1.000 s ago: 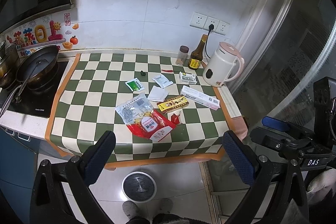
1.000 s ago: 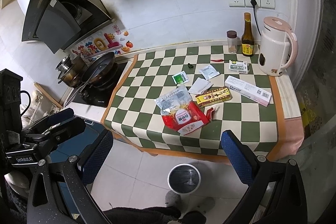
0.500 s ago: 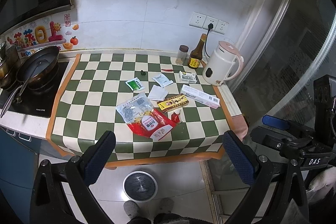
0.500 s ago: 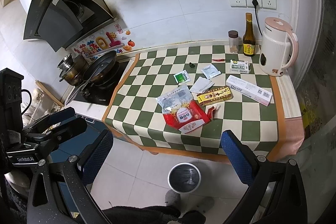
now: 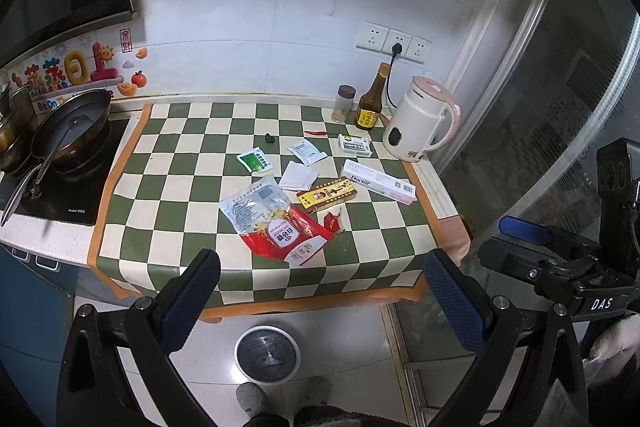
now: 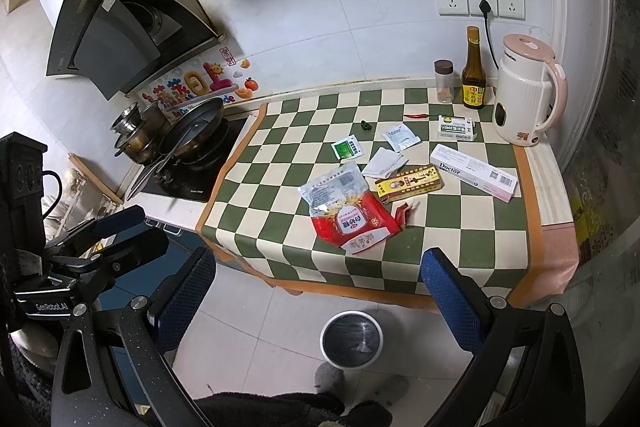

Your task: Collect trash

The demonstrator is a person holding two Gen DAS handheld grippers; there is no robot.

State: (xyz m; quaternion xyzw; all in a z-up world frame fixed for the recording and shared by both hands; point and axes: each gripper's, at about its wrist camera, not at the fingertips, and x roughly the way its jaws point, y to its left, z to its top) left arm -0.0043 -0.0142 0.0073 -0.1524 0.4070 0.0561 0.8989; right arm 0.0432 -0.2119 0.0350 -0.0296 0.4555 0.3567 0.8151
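Note:
Trash lies on a green-and-white checked counter [image 5: 168,211]: a red and clear food bag [image 5: 276,223] [image 6: 348,215], a small red wrapper [image 5: 333,221], a yellow box [image 5: 328,194] [image 6: 408,183], white paper [image 5: 298,177], a green sachet [image 5: 255,161], a white sachet [image 5: 307,151], a long white Doctor box [image 5: 378,182] [image 6: 474,173] and a small medicine box [image 5: 354,145]. A round bin [image 5: 267,355] [image 6: 352,339] stands on the floor below. My left gripper [image 5: 320,303] and right gripper [image 6: 316,299] are open and empty, well back from the counter.
A white and pink kettle [image 5: 420,125], a dark sauce bottle [image 5: 370,105] and a spice jar [image 5: 344,103] stand at the back right. A red chilli [image 5: 316,133] lies near them. Pans [image 5: 68,131] sit on the hob at left. A glass door [image 5: 560,107] is at right.
Both grippers have drifted slightly back from the counter. Nothing on the counter has moved.

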